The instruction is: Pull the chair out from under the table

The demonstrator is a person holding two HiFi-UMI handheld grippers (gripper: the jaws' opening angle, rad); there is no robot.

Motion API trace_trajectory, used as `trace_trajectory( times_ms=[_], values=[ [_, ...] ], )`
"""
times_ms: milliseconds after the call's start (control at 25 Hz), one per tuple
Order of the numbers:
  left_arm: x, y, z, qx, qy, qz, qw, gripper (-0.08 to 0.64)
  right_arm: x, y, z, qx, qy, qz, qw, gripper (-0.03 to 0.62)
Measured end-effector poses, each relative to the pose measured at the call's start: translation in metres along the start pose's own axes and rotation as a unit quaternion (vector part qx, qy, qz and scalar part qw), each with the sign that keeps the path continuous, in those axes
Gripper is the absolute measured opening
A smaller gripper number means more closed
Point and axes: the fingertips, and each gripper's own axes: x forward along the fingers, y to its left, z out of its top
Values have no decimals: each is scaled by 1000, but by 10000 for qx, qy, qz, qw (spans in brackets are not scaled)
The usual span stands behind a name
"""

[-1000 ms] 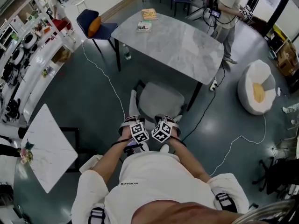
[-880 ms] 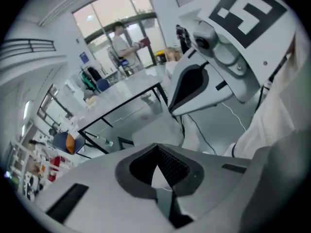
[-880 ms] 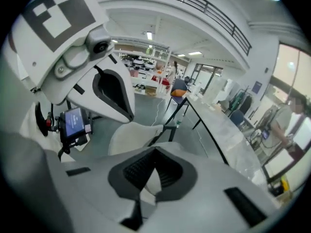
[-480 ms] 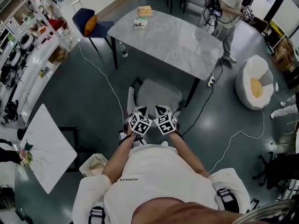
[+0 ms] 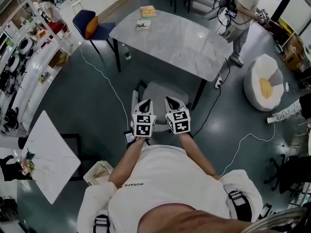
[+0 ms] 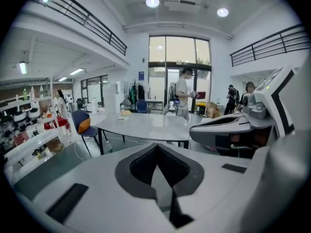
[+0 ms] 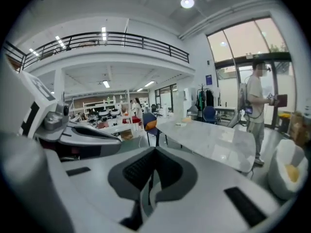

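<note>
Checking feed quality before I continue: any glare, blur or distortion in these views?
Head view: sharp, even light, no hard shadows. Left gripper view: heavy fisheye, dark corners, glass windows washed out. Right gripper view: same fisheye, round ceiling lamp glaring, glints on the grey marble tabletop.

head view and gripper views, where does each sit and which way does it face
Head view: on the person's head, steeply down at chair and table; forearms, left gripper, right gripper show.
Left gripper view: on that gripper, facing across the table; own shut jaws, right gripper beside.
Right gripper view: likewise; left gripper beside.
All share the table.
</note>
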Motion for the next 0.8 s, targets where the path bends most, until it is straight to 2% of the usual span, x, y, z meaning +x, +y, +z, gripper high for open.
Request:
trace_trajectory(
  times_ms=[120,400,680,800],
  values=[
    [-12,-3,32,-227,-403,51,9989,3,-14,-3,29,192,-325,-74,9993,12],
    [-40,-16,94,-469,-1213,27,9915,3,-48,-9,83,367,-1042,-225,9936,12],
    [-80,-19,147,-363,-1974,186,9795,4,-78,-4,137,143,-1677,-363,9851,12],
    [-92,-23,162,-333,-2196,129,9749,3,-95,-3,159,46,-1987,-443,9791,12]
  ],
)
